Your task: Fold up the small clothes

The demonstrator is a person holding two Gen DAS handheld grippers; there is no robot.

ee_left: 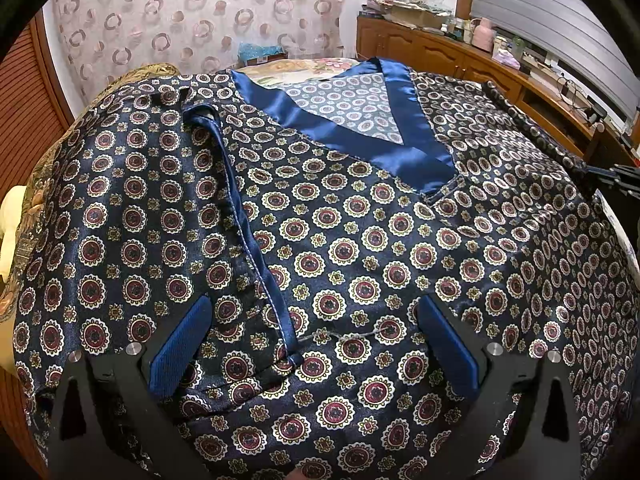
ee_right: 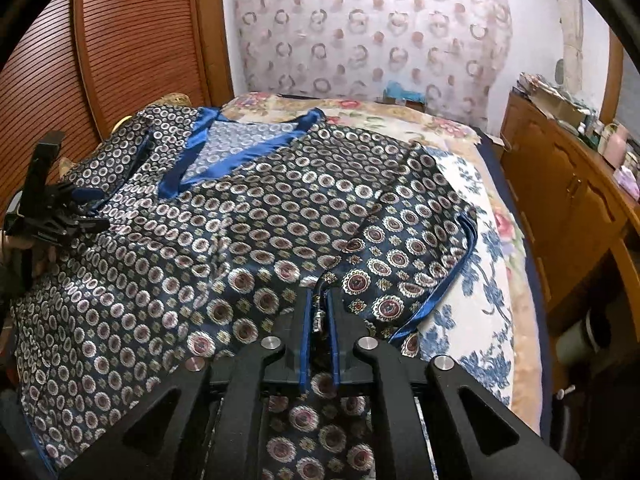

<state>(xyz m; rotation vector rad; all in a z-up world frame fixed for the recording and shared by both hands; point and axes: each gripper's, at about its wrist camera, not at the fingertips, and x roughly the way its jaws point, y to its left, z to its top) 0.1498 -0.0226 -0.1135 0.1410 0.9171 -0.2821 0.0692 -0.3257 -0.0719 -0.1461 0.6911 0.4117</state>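
Bedroom setting: wooden slatted wardrobe doors (ee_right: 132, 52) on one side, sheer curtain with ring pattern (ee_right: 368, 28) at the back wall, long wooden sideboard (ee_right: 560, 184) on the other side with clutter on top. Bed (ee_right: 480, 280) fills the middle, covered by a floral quilt in cream, pink and blue.

Satin top (ee_left: 360, 264), navy with red-and-cream medallion print, lies spread front-up across the bed and covers most of it. V-neckline trimmed in plain blue satin band (ee_left: 360, 136), pointing toward the cameras; paler inner side of the back panel shows inside the V. Sleeve on the wardrobe side (ee_left: 168, 208) is already folded inward over the body, its blue stitched hem edge running diagonally down the front. Sleeve on the sideboard side (ee_right: 400, 264) is lifted and partly turned over, blue cuff edge hanging toward the quilt.

Left gripper (ee_left: 316, 340): jaws wide apart, blue pads on either side of the folded sleeve's lower corner, hovering just over the fabric; nothing pinched. It also shows at the left edge of the right wrist view, black frame, over the wardrobe-side part of the top.

Right gripper (ee_right: 318, 316): jaws nearly together, clenched on a bunched fold of the satin top near the sideboard-side sleeve; cloth visible squeezed between the blue pads. Right wrist view slightly motion-blurred.
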